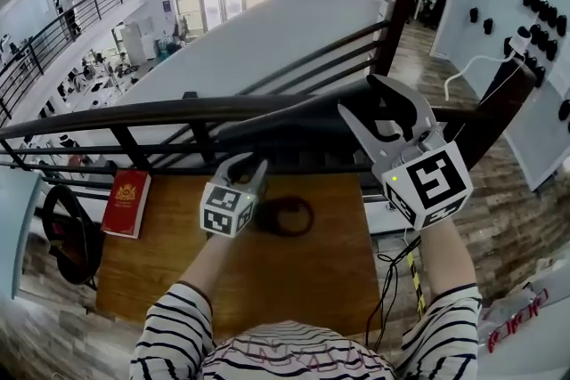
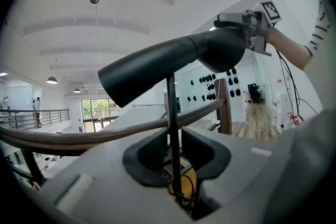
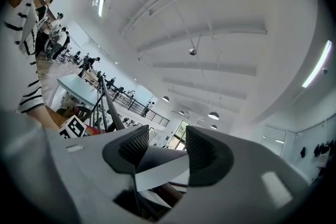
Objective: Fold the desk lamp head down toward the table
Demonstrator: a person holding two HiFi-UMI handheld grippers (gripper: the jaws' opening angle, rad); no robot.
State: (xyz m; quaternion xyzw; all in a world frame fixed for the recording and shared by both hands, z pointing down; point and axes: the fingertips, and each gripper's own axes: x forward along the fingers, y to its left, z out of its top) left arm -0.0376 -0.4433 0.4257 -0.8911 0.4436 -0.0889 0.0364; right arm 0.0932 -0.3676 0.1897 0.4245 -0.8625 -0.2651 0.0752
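The black desk lamp stands on the wooden table [image 1: 338, 280], its round base [image 1: 287, 216] below my left gripper. Its long dark lamp head [image 1: 338, 113] lies roughly level in front of the railing. In the left gripper view the lamp head [image 2: 168, 63] reaches from centre to upper right, where my right gripper [image 2: 239, 26] clamps its end. My left gripper [image 1: 249, 163] [image 2: 174, 149] is shut on the thin upright lamp stem [image 2: 171, 128]. My right gripper [image 1: 392, 107] [image 3: 163, 149] is shut on the lamp head [image 3: 157, 162], whose dark body and pale band show between the pads.
A dark railing [image 1: 107, 113] with a wooden post [image 1: 396, 22] runs just behind the table. A red book [image 1: 127, 202] lies at the table's left edge. Black cables [image 1: 396, 276] hang down at the table's right side. A drop to a lower floor lies beyond the railing.
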